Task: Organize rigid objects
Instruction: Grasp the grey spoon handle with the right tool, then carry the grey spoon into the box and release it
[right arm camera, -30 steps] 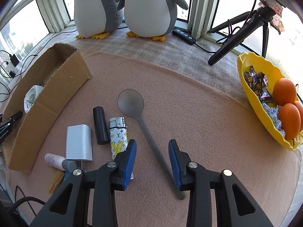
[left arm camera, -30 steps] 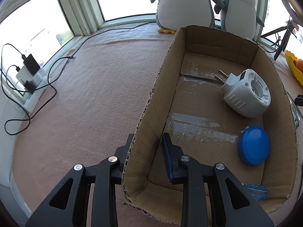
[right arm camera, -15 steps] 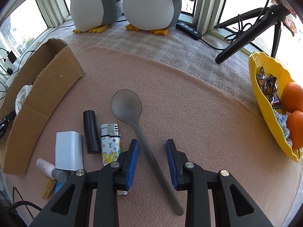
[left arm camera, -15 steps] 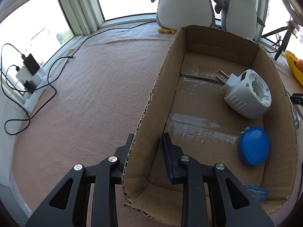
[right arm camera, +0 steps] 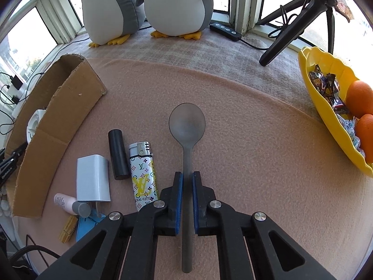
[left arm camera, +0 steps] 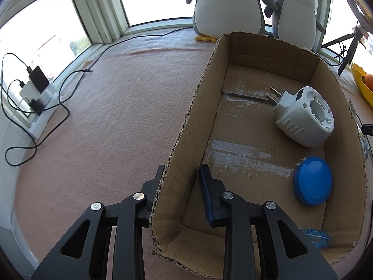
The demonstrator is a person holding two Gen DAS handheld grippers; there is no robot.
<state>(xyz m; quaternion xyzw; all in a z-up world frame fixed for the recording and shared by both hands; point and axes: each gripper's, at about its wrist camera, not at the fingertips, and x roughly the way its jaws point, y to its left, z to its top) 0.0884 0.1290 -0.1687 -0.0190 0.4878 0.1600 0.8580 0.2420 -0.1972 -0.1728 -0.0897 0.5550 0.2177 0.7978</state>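
Note:
My right gripper point(right arm camera: 187, 179) is shut on the handle of a grey plastic spoon point(right arm camera: 187, 126) that lies on the pink cloth, bowl pointing away. Left of it lie a patterned lighter point(right arm camera: 142, 172), a black cylinder point(right arm camera: 118, 154), a white charger point(right arm camera: 93, 178) and a small pink tube point(right arm camera: 67, 204). My left gripper point(left arm camera: 181, 177) straddles the near left wall of the cardboard box point(left arm camera: 186, 126), one finger outside and one inside, jaws apart around the wall. The box holds a white plug-in device point(left arm camera: 303, 116), a blue round lid point(left arm camera: 312, 180) and a blue wrapper point(left arm camera: 317, 236).
Two plush penguins point(right arm camera: 163, 7) stand at the back by the windows. A yellow bowl point(right arm camera: 326, 126) with oranges and sweets is at the right. A black tripod point(right arm camera: 298, 23) and a power strip point(right arm camera: 225, 31) lie behind. Chargers and cables point(left arm camera: 35, 93) sit at the left.
My right gripper has turned in line with the spoon handle and closed on it. The left gripper and the box have stayed put.

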